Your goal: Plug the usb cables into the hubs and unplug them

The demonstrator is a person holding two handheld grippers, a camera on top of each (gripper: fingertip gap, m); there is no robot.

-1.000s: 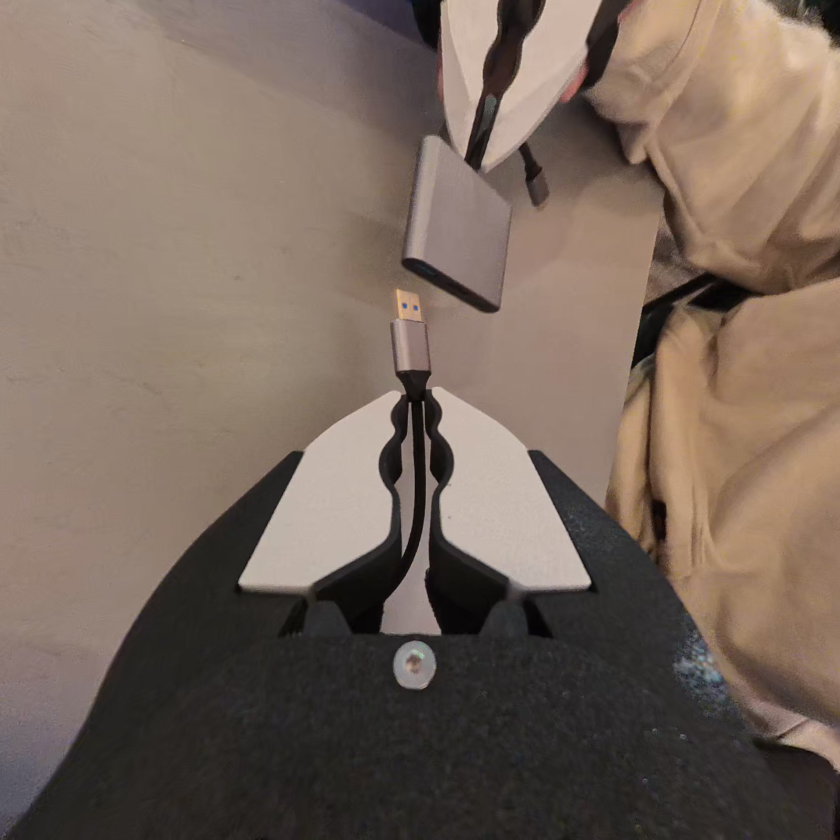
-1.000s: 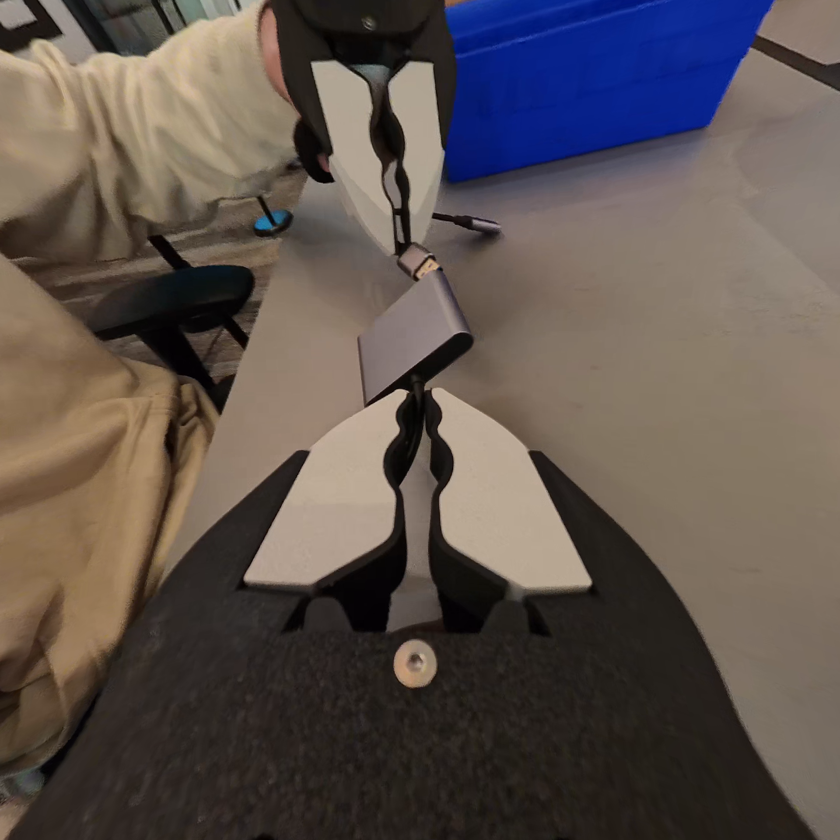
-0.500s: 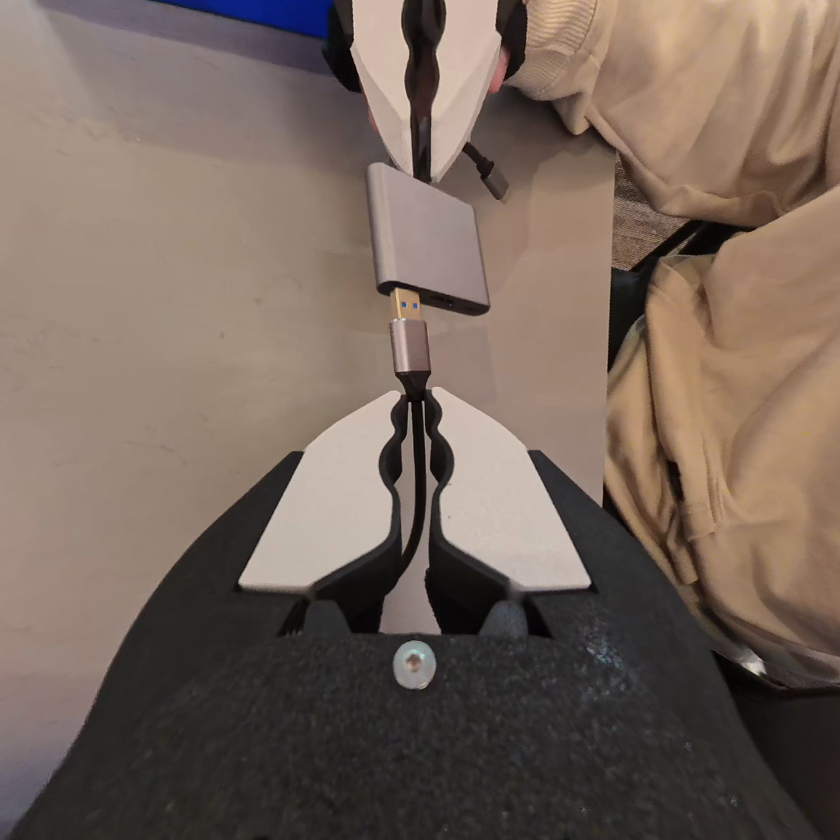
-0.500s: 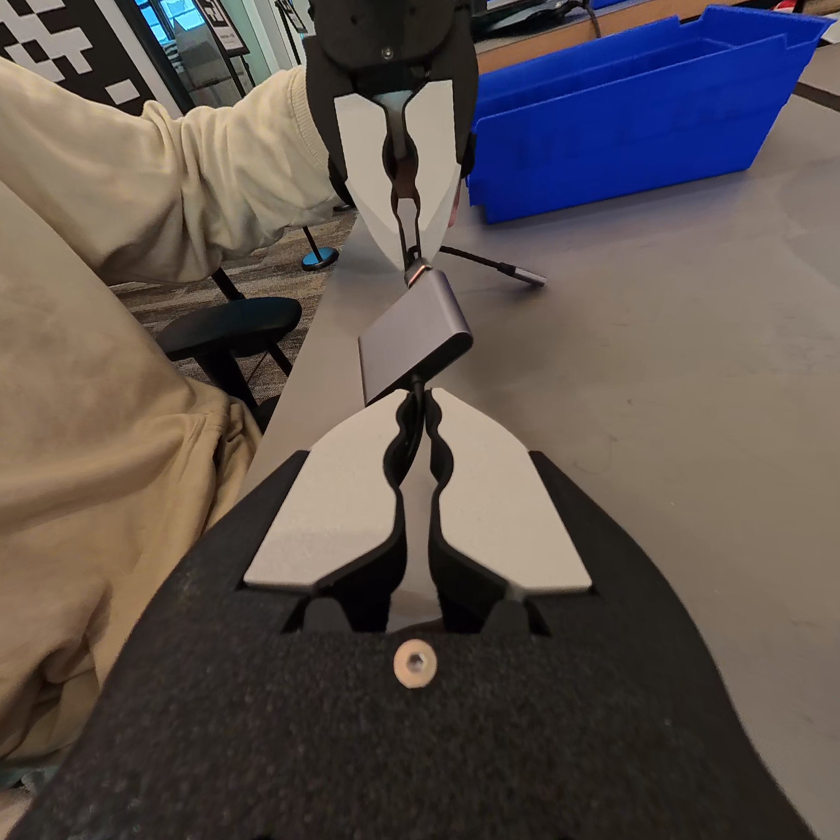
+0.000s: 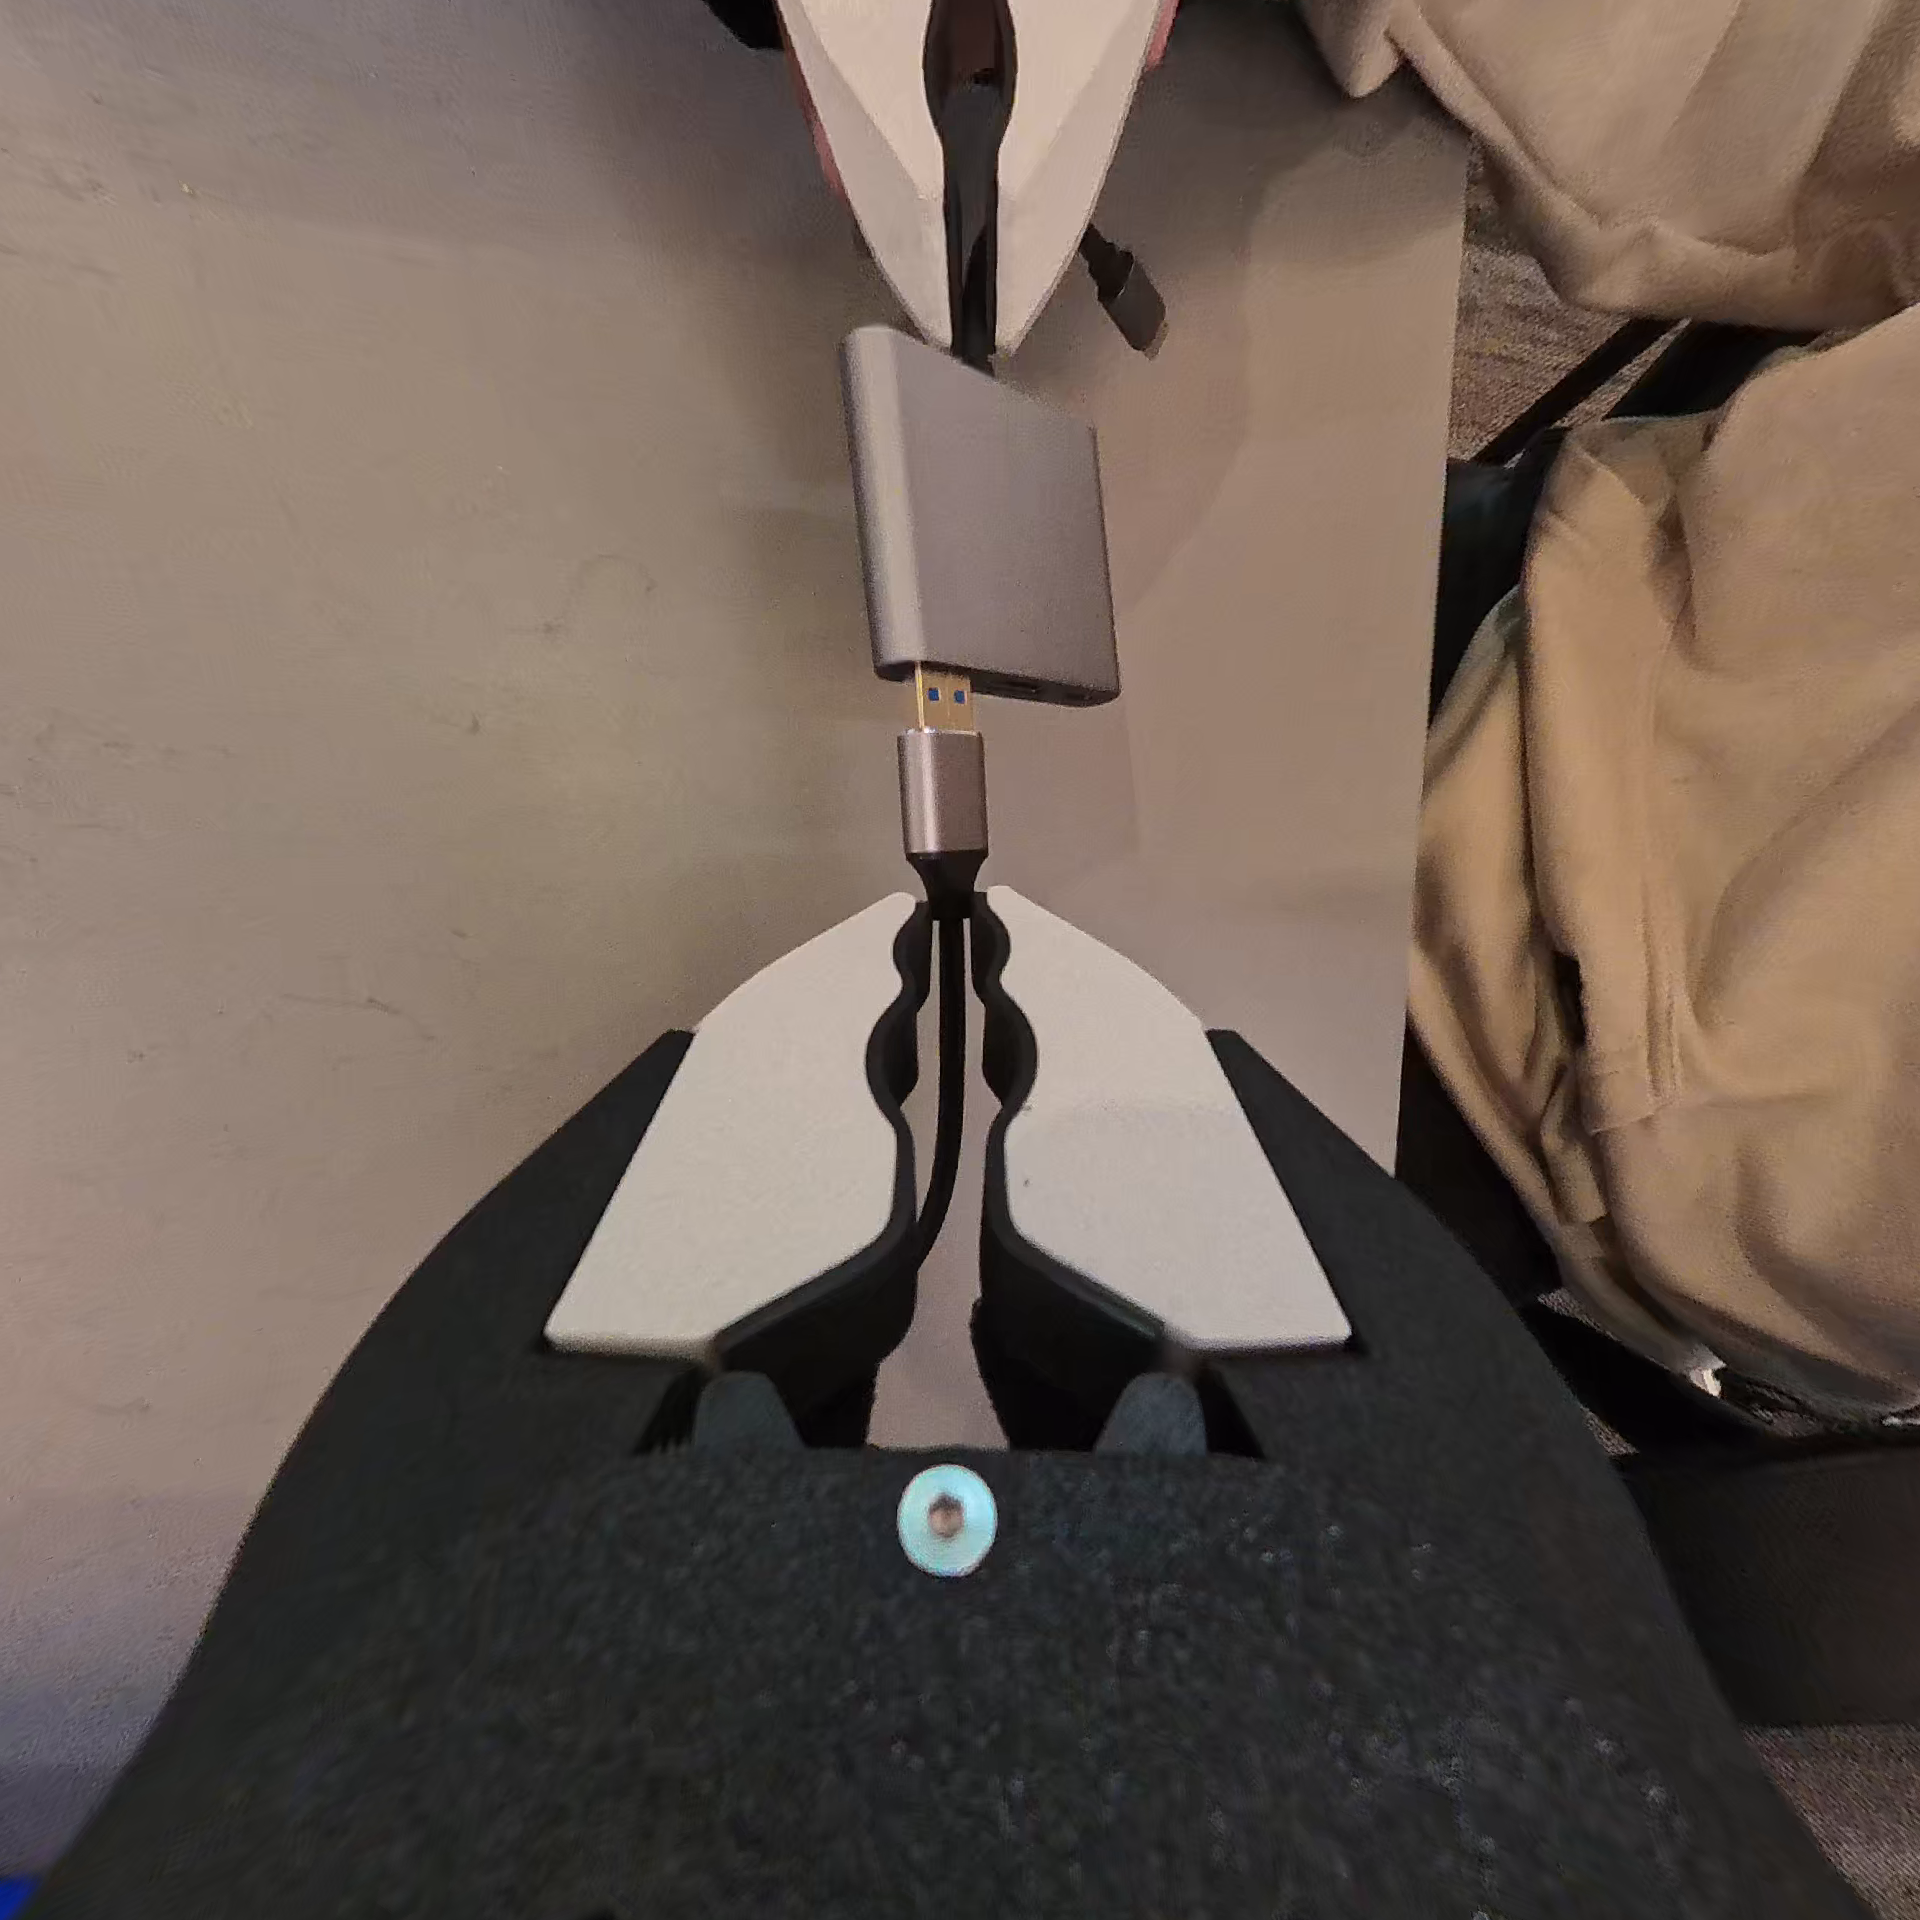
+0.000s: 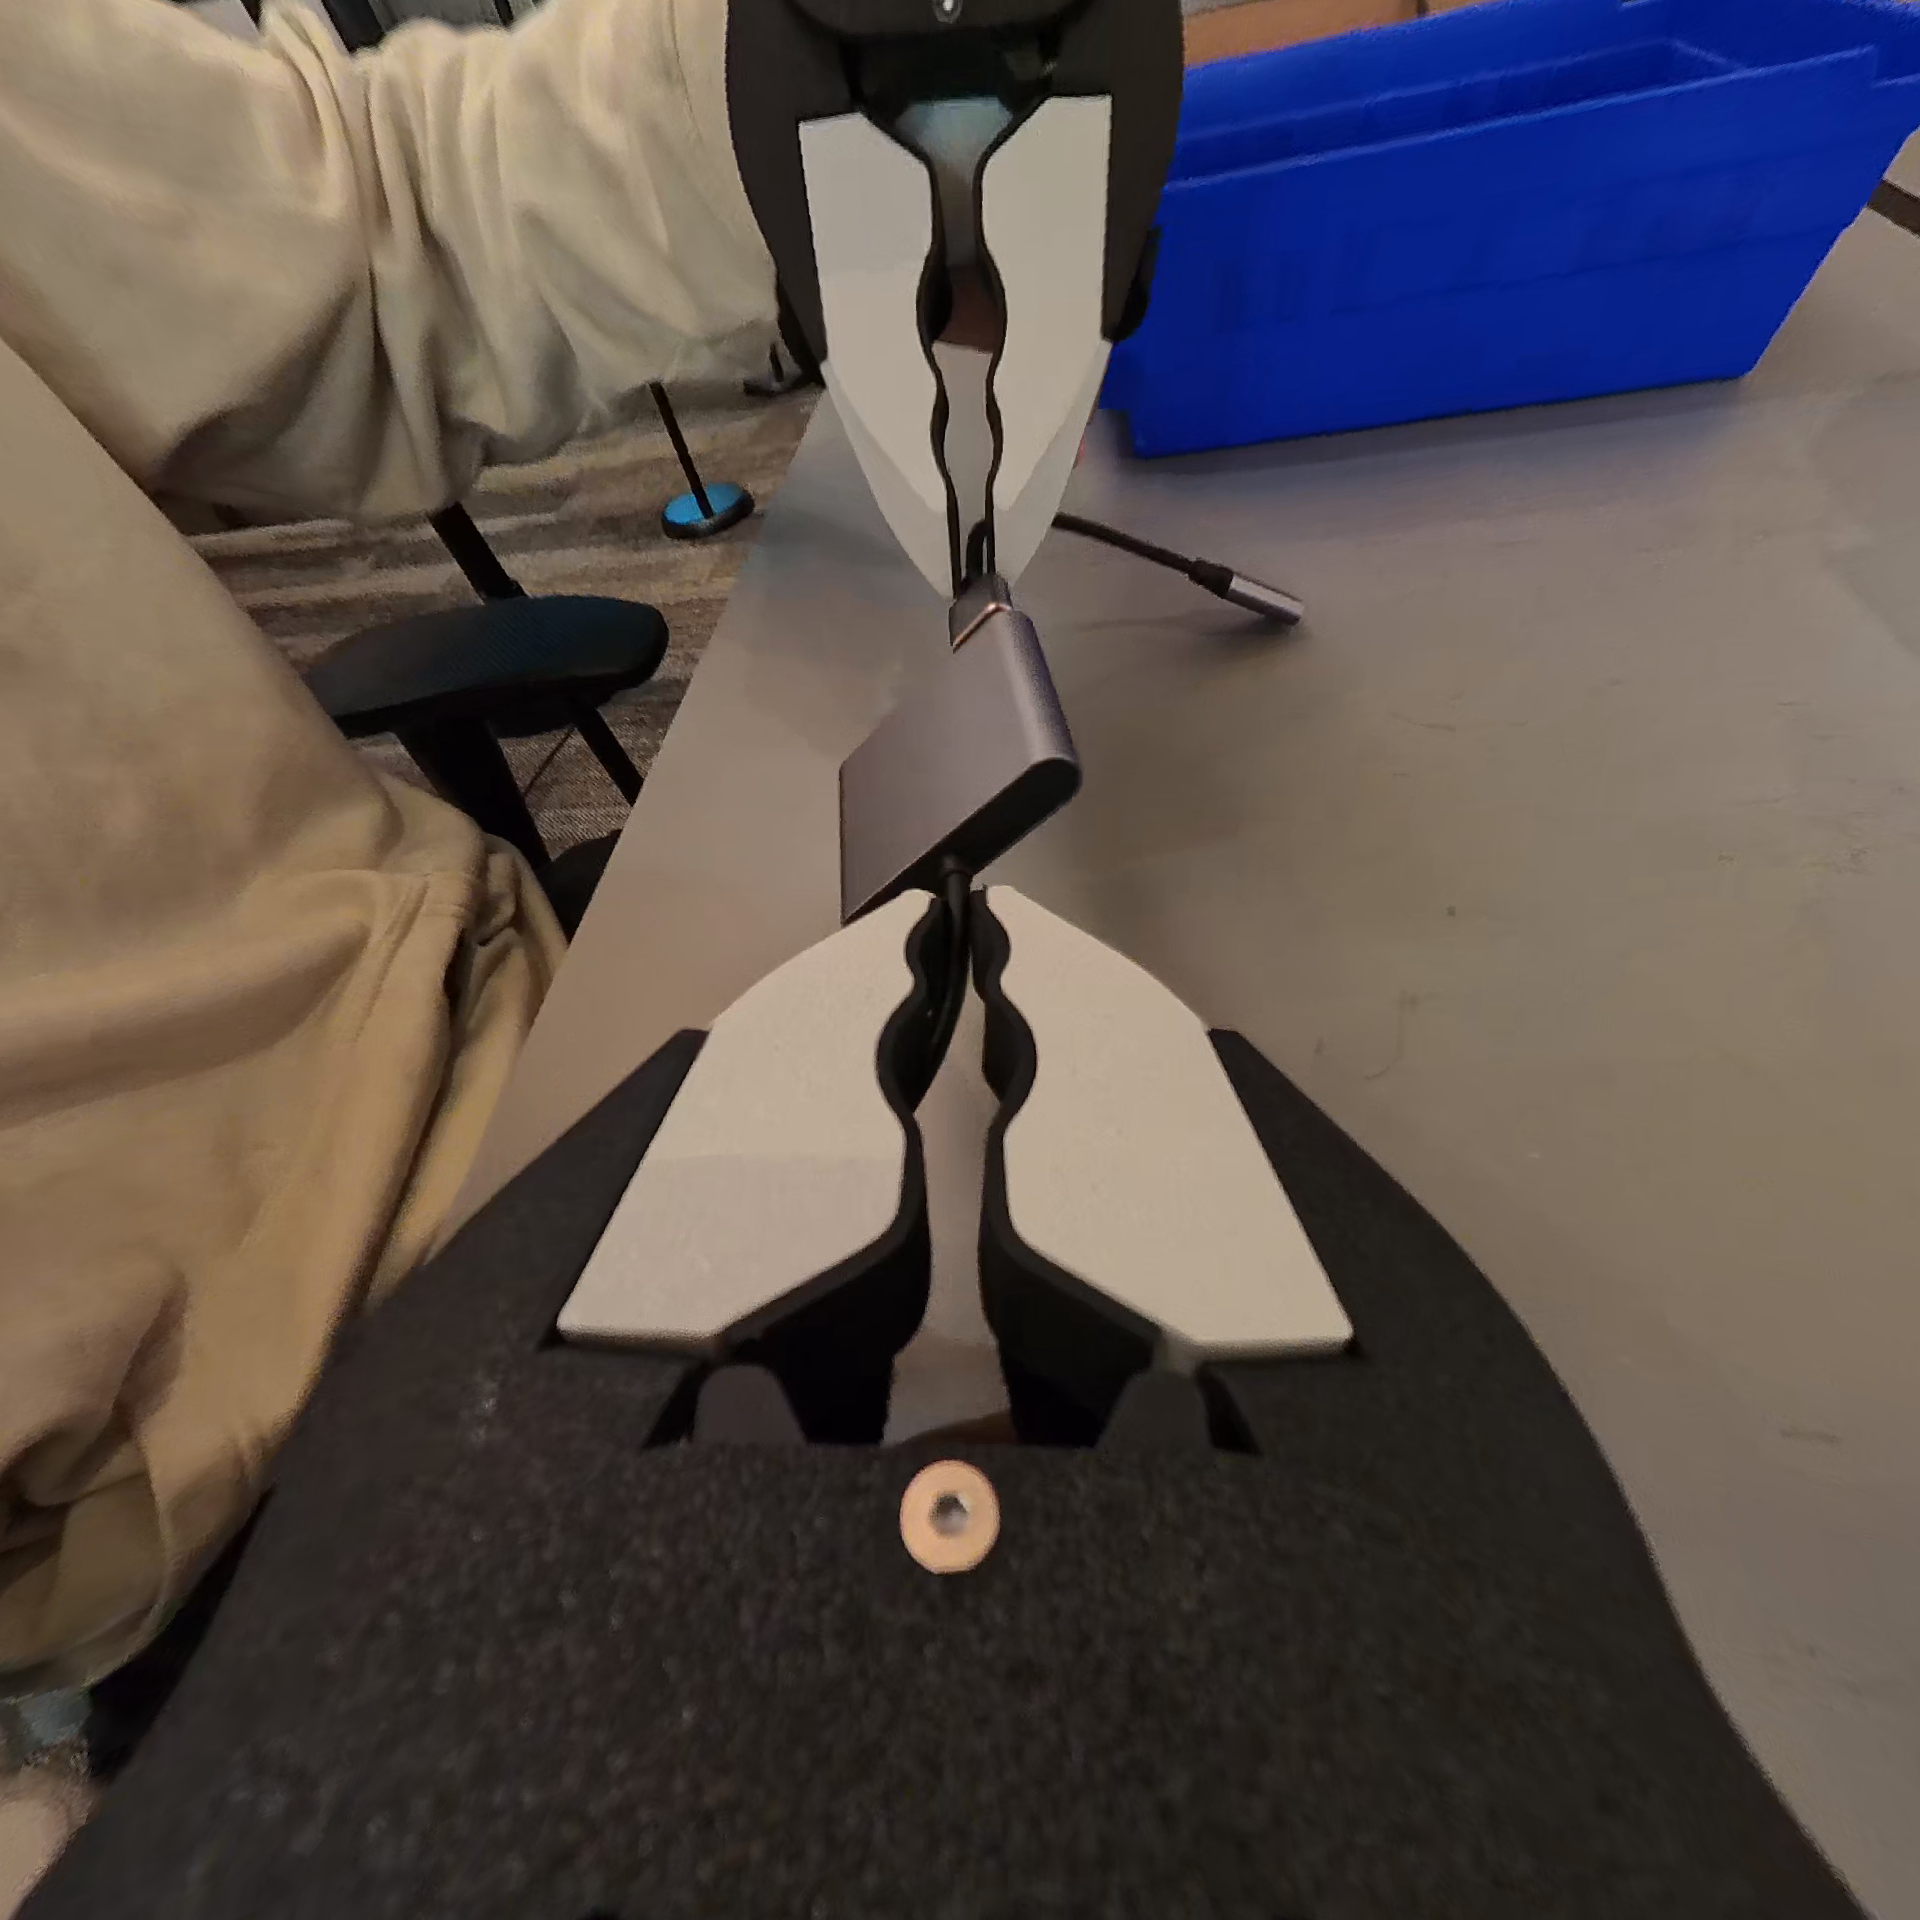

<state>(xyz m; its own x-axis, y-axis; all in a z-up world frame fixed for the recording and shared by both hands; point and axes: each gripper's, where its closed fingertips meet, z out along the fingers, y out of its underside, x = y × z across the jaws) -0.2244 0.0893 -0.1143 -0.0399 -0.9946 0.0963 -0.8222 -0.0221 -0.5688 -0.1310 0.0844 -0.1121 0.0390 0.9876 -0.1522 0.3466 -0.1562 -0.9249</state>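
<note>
In the left wrist view my left gripper (image 5: 951,899) is shut on a black usb cable (image 5: 943,1039) just behind its grey plug (image 5: 940,795). The plug's gold tip (image 5: 945,704) sits partly inside the left port of a flat grey hub (image 5: 982,520). The hub hangs above the table from its own black cable, which my right gripper (image 5: 971,338) pinches. In the right wrist view my right gripper (image 6: 958,896) is shut on that cable, with the hub (image 6: 956,769) just ahead. The left gripper (image 6: 971,582) and plug (image 6: 982,615) meet the hub's far end.
A grey table (image 6: 1455,935) lies below. A blue bin (image 6: 1507,208) stands at the back right. A loose cable end with a grey connector (image 6: 1257,600) lies behind the hub. A person's beige sleeves (image 6: 312,260) and a black chair armrest (image 6: 488,655) lie left of the table's edge. One gripper's finger ends stand about 10 centimetres off the other's.
The hub swung into line with the plug and the two grippers came closer. The gold tip, apart from the hub a second ago, now sits partly in the port.
</note>
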